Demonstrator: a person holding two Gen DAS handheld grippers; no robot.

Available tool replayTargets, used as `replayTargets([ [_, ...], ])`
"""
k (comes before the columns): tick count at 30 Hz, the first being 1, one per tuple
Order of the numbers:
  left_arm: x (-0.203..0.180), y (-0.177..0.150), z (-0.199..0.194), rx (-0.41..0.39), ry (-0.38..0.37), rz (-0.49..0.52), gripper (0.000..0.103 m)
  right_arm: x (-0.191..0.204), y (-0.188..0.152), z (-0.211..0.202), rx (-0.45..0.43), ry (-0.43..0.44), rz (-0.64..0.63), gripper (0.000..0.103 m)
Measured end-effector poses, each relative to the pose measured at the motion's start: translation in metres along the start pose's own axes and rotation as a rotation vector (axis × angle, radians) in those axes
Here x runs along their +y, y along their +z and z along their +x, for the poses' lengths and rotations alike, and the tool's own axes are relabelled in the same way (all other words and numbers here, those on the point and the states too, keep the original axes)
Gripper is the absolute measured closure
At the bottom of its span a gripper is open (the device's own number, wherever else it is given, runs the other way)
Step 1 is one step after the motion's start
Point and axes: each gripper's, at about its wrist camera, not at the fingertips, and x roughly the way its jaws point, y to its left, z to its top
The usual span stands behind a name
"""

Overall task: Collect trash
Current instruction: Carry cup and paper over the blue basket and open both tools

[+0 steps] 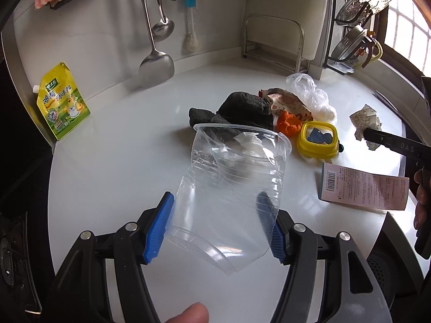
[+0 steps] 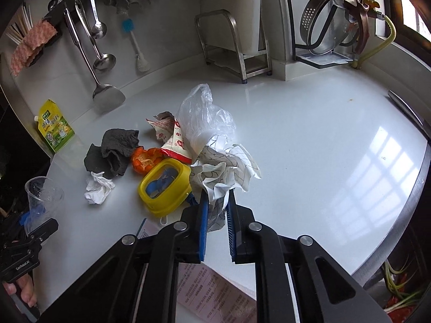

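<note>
While tilted downward, fingers (image 2: 216, 196) on crumpled paper (image 2: 229, 167)

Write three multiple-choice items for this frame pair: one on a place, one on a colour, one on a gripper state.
1. Where does the spice pouch stand?
A. against the wall at the counter's left end
B. inside the cup
C. on the pan rack

2. What colour is the box beside the peel?
A. red
B. yellow
C. green

3. What does the right gripper hold?
A. nothing, jaws wide
B. the dark cloth
C. the crumpled paper

Key: 1 A, the pouch leans at the left wall. 2 B, its rim is yellow. 3 C, both pads pinch the paper; the left gripper holds the cup.
</note>
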Motion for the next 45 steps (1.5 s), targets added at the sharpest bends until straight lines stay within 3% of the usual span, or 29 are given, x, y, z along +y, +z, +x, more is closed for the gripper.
replayTargets([
  [16, -0.007, -0.034, -0.082, -0.070, -0.028, -0.004, 0.041, 0.038, -0.084, -0.128, -0.111, 0.053, -0.051, 0.091],
  [27, -0.044, -0.074, -0.135, -0.106, -0.094, 0.054, 0.041, 0.051, -0.162, -0.200, -0.151, 0.070, -0.047, 0.091],
  [36, -0.089, -0.117, -0.152, -0.075, -0.174, 0.117, 0.040, 0.039, -0.222, -0.217, -0.124, 0.014, -0.023, 0.091],
  [45, -0.144, -0.160, -0.126, 0.025, -0.233, 0.202, 0.040, 0.015, -0.270, -0.190, -0.009, -0.054, 0.013, 0.090],
])
